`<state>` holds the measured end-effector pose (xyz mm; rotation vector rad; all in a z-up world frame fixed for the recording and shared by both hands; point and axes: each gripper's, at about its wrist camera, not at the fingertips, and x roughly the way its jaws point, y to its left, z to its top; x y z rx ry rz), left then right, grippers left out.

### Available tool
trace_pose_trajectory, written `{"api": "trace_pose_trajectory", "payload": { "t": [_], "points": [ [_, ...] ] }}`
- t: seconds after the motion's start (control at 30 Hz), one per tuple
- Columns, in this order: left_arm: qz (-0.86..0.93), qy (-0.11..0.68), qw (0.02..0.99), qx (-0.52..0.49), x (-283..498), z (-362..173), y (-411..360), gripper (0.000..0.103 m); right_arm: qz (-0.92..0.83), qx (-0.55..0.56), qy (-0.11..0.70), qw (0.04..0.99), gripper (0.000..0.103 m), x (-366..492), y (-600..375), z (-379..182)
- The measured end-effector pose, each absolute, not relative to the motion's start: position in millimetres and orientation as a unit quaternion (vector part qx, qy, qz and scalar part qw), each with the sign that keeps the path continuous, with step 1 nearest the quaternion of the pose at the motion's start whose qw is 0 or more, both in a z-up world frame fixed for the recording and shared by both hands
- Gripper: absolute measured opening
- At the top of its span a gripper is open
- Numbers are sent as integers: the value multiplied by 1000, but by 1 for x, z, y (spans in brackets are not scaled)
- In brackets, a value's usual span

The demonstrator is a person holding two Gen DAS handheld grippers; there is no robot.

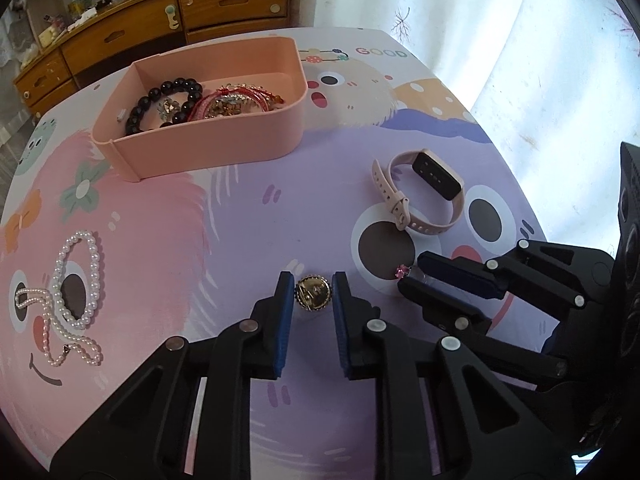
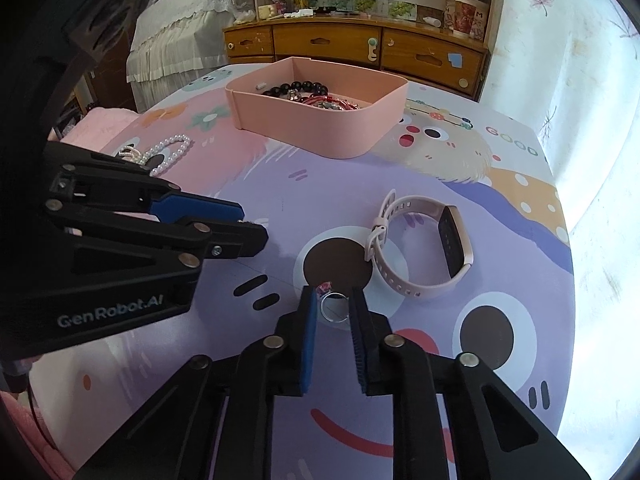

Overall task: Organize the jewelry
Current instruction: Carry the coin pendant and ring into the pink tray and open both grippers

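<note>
Straddling a round gold brooch, the left gripper is seen low over the table, its blue pads set narrowly either side with a sliver of gap showing, so contact cannot be told. Just to the right, the right gripper is parted narrowly around a silver ring with a pink stone, which lies flat on the cloth; its fingers are near the band, and a grip is not confirmed. The two tools are crowded close, side by side. A pale pink smartwatch is found just beyond the ring, near the table's right edge, where little margin is left. Far across the table, the pink tray is seen with a black bead bracelet and red cords inside, its near wall facing an open stretch of purple cloth. At the left, a pearl necklace is spread loosely, well apart from both grippers.
</note>
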<state>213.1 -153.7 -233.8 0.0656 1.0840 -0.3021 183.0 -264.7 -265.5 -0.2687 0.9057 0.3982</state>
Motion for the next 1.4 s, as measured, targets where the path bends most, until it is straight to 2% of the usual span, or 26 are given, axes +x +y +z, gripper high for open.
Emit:
{"api": "trace_pose_trajectory", "payload": {
  "t": [0.4,0.67,0.97,1.4],
  "points": [
    [-122,498,858,9,209,-213,-124,17,190,-86,444,872,14,189,-251,-260],
    [-115,489,865,5,226,-181,-90,17,207,-47,434,876,14,200,-220,-242],
    [-120,428,896,-14,256,-122,-52,17,212,-40,409,887,14,222,-179,-212],
    [-131,383,914,-36,301,-98,-27,17,165,-20,352,921,14,276,-150,-162]
  ]
}}
